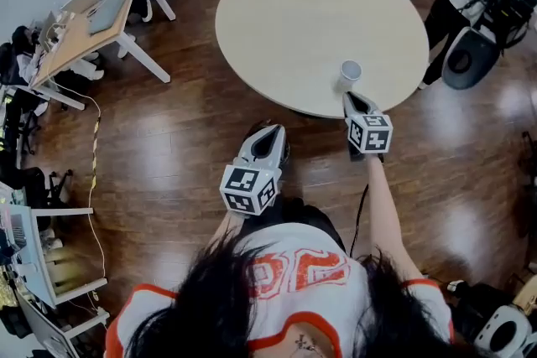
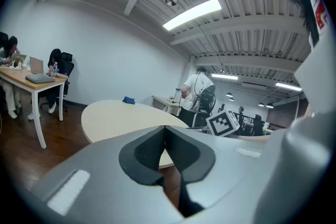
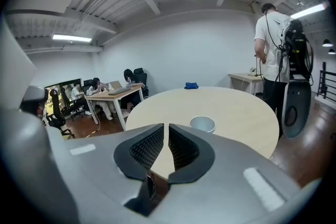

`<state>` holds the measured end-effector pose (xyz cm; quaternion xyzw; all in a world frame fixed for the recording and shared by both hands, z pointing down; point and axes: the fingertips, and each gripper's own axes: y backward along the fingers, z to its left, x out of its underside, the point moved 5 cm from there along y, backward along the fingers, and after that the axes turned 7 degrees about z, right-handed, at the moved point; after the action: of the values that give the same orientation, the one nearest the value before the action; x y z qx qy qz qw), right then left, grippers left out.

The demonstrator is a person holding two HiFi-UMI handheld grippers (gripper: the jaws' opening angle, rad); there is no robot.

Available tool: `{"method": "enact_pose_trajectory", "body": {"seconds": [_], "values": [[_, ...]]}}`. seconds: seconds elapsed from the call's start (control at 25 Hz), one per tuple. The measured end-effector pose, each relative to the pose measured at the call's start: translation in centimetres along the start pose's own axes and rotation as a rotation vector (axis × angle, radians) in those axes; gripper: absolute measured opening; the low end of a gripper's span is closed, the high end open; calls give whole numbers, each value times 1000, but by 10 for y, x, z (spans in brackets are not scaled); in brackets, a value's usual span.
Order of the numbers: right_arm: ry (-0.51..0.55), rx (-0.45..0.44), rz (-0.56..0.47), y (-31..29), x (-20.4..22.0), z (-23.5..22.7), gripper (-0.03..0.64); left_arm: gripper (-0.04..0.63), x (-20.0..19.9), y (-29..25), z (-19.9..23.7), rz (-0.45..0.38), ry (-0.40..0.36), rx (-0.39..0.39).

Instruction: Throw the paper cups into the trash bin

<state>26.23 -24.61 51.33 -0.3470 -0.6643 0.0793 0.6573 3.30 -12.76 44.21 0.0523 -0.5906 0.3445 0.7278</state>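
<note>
Item: one cup (image 1: 350, 73), upright, mouth up, on the round desk (image 1: 294, 21) near its 5 o'clock rim in the head view; no other cup seen. Right gripper (image 1: 351, 96): just at the cup's 6 o'clock, pointed at it but apart from it; jaws parted by a thin slit, nothing between them, with the cup ahead at 1 o'clock in the right gripper view. Left gripper (image 1: 267, 134): at the cup's 7 o'clock, off the desk and over the wooden floor (image 1: 185, 138); jaws pressed together, empty. Bin: none identified with certainty in any view. Step in hand, as judged: approach to the cup, grasp not yet made. Next move would call for wider jaws, an advance until the cup wall sat between them, then a light pinch, since thin paper crushes and tips easily.
</note>
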Motion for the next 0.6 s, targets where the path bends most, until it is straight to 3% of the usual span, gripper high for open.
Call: {"method": "enact_pose_trajectory", "body": {"seconds": [0.32,0.48,0.6], "values": [[-4,41,127,-55,-4,-30,77,0,-11,-10,27,9,0,-17],[78,71,177,-74,-9,-40,101,0,-14,-10,39,9,12,-23],[160,60,295,-94,-3,-46,136,0,-15,-10,48,14,20,-32]]}}
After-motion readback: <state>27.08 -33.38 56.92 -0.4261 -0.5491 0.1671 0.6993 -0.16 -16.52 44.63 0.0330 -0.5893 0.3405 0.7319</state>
